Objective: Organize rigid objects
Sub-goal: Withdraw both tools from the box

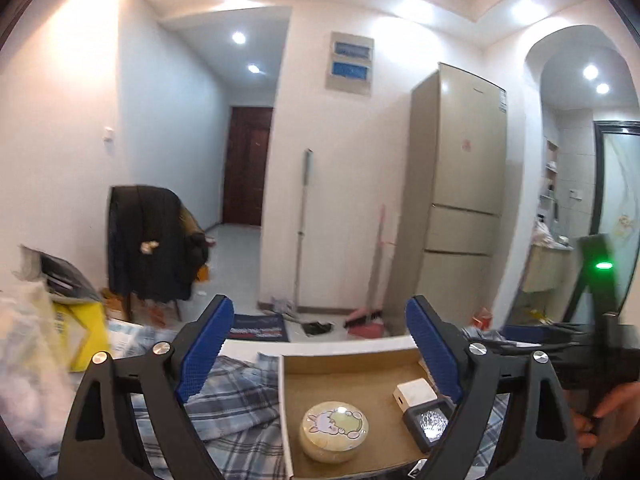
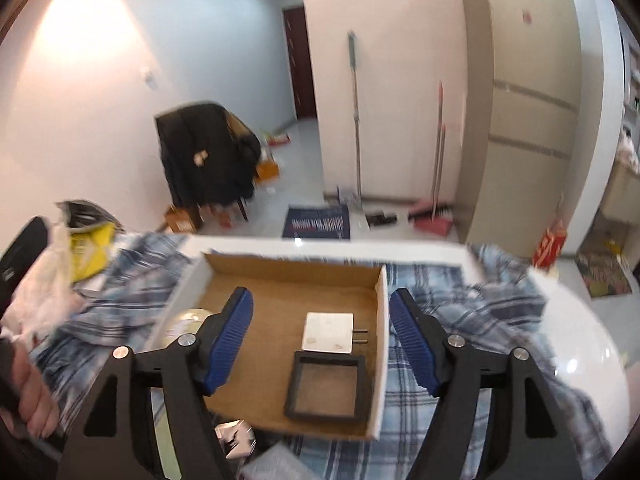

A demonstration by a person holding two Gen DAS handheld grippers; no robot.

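A shallow cardboard box (image 2: pixel 280 280) with white outer walls lies on a blue plaid cloth (image 2: pixel 460 312). Inside it are a white plug adapter (image 2: pixel 329 333), a black square frame case (image 2: pixel 326 382) and a round cream tin with a cartoon lid (image 1: pixel 334 430), partly hidden in the right wrist view (image 2: pixel 188 322). My right gripper (image 2: pixel 320 340) is open and empty, hovering above the box. My left gripper (image 1: pixel 320 348) is open and empty, raised above the box's left side (image 1: pixel 286 412). The adapter (image 1: pixel 414 394) and case (image 1: pixel 428 424) also show in the left wrist view.
A yellow bag (image 2: pixel 90 250) and white crumpled plastic (image 2: pixel 40 280) lie at the table's left. A foil packet (image 2: pixel 234 440) lies near the box's front edge. Beyond the table edge (image 2: pixel 320 246) stand a jacket-draped chair (image 2: pixel 208 156), a fridge (image 1: pixel 460 200) and brooms (image 2: pixel 438 148).
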